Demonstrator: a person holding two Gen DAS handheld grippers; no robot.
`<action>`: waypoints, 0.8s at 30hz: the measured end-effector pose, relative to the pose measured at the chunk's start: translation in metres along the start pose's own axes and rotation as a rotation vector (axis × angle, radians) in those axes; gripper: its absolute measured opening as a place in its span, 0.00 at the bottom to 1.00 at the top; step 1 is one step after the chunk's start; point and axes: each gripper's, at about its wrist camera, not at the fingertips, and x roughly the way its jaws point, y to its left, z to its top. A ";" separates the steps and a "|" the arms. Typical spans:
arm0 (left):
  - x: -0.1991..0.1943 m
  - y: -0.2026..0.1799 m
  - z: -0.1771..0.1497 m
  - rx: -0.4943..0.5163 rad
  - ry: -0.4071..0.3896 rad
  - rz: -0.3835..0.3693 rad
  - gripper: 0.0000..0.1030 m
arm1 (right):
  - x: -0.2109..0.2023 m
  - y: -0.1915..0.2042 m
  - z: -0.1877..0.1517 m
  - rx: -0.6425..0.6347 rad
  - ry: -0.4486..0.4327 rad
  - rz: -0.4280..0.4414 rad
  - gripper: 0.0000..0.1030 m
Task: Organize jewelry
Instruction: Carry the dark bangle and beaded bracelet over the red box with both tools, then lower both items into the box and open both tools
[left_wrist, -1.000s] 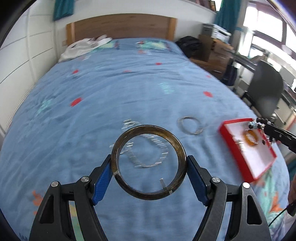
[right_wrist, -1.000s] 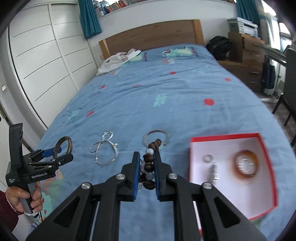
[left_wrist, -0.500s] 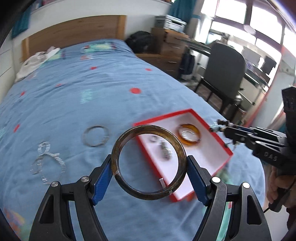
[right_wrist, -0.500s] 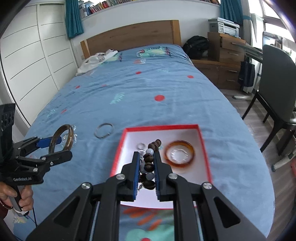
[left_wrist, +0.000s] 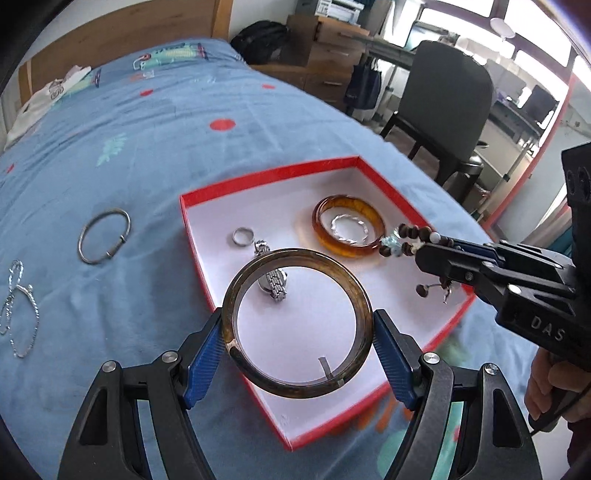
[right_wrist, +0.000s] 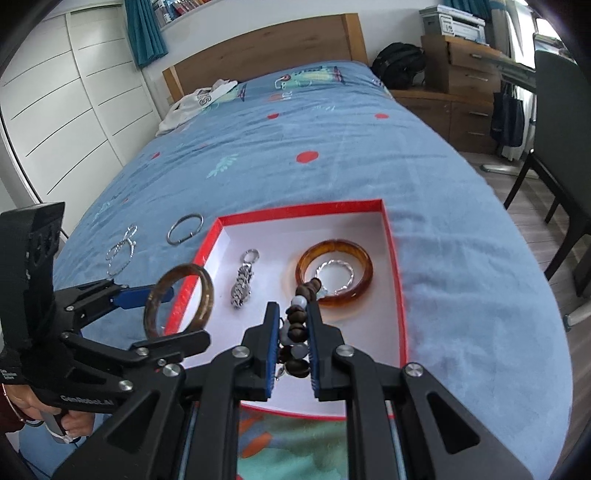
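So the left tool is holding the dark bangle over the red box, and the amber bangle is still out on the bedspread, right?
Not quite. The amber bangle already lies inside the red box, as the right wrist view shows. The left tool does hold the dark bangle over it.

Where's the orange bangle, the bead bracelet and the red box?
orange bangle (left_wrist: 373, 218): left wrist view, its right rim.
bead bracelet (right_wrist: 297, 334): right wrist view, a brown bead between the pads.
red box (right_wrist: 299, 211): right wrist view, far wall.
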 end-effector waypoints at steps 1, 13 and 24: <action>0.003 0.000 0.000 0.001 0.004 0.001 0.73 | 0.003 -0.002 -0.002 0.001 0.007 0.005 0.13; 0.027 -0.005 0.006 0.032 0.034 0.034 0.73 | 0.024 -0.021 -0.010 -0.007 0.080 0.001 0.13; 0.037 -0.019 -0.002 0.098 0.084 0.015 0.73 | 0.028 -0.027 -0.018 -0.024 0.139 -0.017 0.14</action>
